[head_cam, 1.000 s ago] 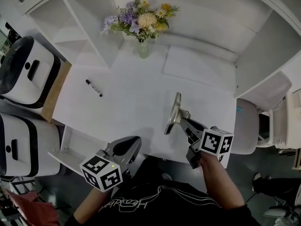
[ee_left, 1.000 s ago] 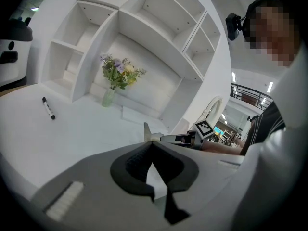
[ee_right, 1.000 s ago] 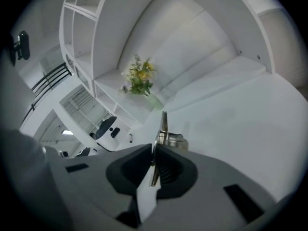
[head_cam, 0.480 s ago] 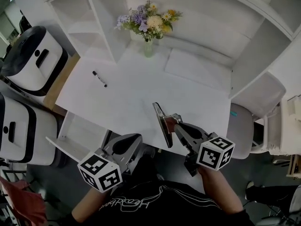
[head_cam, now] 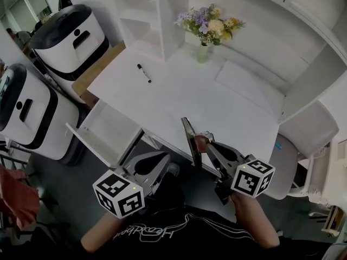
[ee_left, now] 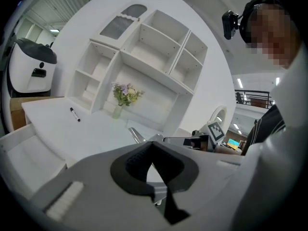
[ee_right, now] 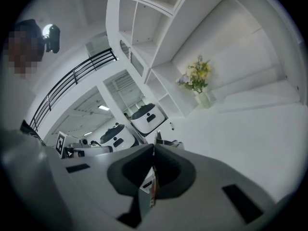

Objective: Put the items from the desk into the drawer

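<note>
My right gripper is shut on a thin flat grey booklet, held on edge above the desk's front edge. In the right gripper view the booklet is pinched between the pads. My left gripper hangs below the desk front, right of the open white drawer, jaws together with nothing in them. A black marker lies on the white desk at the far left. The left gripper view shows the marker, the drawer and the booklet.
A vase of flowers stands at the back of the desk under white shelves. Two white bins with black lids stand left of the desk. A grey chair is at the right.
Both grippers have drawn back from the desk toward the person. The booklet has come up off the desk in the right gripper and turned on edge. The head has turned left, showing the drawer.
</note>
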A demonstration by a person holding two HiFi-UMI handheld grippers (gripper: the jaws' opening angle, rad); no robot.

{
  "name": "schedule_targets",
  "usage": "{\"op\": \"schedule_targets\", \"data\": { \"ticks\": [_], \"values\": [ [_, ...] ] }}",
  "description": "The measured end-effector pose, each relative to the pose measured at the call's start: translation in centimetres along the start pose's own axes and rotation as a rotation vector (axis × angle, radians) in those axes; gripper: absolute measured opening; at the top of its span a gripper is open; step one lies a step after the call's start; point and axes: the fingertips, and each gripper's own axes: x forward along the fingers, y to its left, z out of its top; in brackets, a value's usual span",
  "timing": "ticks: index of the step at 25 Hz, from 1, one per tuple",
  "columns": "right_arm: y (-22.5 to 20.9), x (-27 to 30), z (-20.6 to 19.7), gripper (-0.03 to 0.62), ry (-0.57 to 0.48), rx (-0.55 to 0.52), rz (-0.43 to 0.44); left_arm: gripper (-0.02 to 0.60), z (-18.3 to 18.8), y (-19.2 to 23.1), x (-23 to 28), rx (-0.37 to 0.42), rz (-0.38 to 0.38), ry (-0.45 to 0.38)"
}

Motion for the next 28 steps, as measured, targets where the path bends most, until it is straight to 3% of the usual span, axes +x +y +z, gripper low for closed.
{"op": "schedule_targets", "data": {
  "ticks": [13,28],
  "values": [
    [6.3,7.1,-2.7,0.012,0.126,-0.035,0.181,0.008,-1.3,4.0,-8.8,-0.071,0.219,-0.089],
    [14.1,23.2,-6.8,0.012,0.292,-0.053,0.314,0.008,-0.8,16.5,-17.8,-0.182,0.370,-0.128]
  ]
}}
